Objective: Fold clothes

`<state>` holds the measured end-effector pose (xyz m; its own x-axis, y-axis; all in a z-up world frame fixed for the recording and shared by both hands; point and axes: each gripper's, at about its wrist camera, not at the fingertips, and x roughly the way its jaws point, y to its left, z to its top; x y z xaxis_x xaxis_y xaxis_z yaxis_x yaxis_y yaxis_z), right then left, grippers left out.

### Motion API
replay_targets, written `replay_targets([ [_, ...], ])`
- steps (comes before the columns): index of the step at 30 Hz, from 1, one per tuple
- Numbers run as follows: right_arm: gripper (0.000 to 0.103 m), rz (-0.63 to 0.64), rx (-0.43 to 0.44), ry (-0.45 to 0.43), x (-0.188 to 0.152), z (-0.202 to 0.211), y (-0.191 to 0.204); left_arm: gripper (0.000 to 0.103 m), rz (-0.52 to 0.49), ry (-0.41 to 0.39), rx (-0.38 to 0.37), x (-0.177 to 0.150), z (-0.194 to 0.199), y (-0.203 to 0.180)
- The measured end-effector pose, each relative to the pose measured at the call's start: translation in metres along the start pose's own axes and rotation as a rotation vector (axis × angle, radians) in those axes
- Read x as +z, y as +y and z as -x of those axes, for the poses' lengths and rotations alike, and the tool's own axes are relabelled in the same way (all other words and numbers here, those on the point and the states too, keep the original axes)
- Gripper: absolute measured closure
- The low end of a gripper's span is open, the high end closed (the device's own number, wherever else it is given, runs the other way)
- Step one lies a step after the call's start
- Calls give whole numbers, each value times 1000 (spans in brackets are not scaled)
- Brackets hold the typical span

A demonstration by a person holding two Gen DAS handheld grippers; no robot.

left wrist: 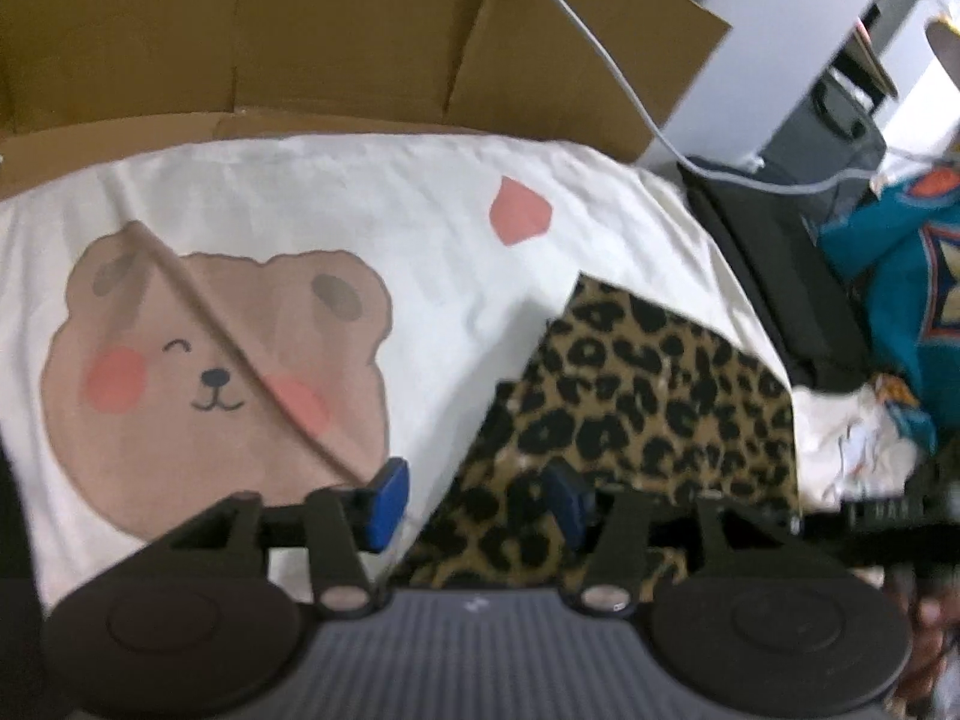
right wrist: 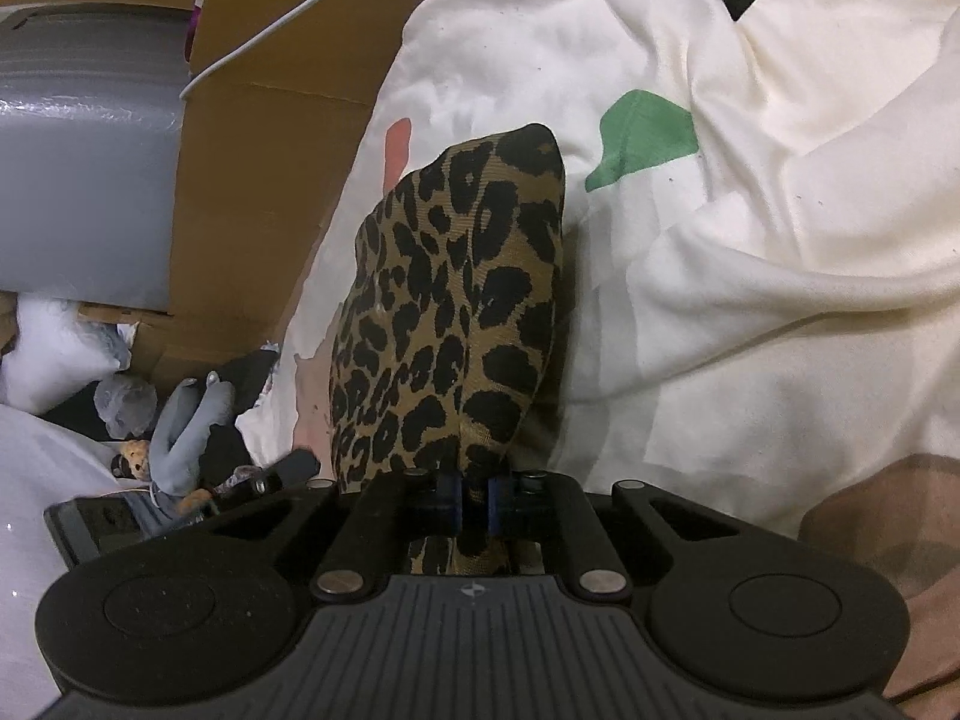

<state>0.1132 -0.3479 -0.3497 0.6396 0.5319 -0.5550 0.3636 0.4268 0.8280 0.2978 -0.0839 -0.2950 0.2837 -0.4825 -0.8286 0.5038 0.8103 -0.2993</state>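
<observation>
Folding leopard-print garment: right gripper clamped on its edge, left gripper jaws apart over it — keep tension, lay corners square.

sheet: cream, bear print, pink and green patches, creased
cardboard: brown flaps behind sheet
cable: white, runs across cardboard
teal cloth: right edge, crumpled, orange trim
black bag: between sheet and teal cloth
grey bin: left of cardboard
plush toy: grey, on floor clutter
</observation>
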Motion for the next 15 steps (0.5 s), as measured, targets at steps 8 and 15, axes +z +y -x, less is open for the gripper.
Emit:
replay_targets([
  [8, 97, -2, -3, -9, -2, 2, -1, 43, 6, 46, -51, 8, -26, -1],
  [15, 97, 9, -18, -9, 0, 5, -1, 45, 70, 78, -113, 1, -43, 8],
])
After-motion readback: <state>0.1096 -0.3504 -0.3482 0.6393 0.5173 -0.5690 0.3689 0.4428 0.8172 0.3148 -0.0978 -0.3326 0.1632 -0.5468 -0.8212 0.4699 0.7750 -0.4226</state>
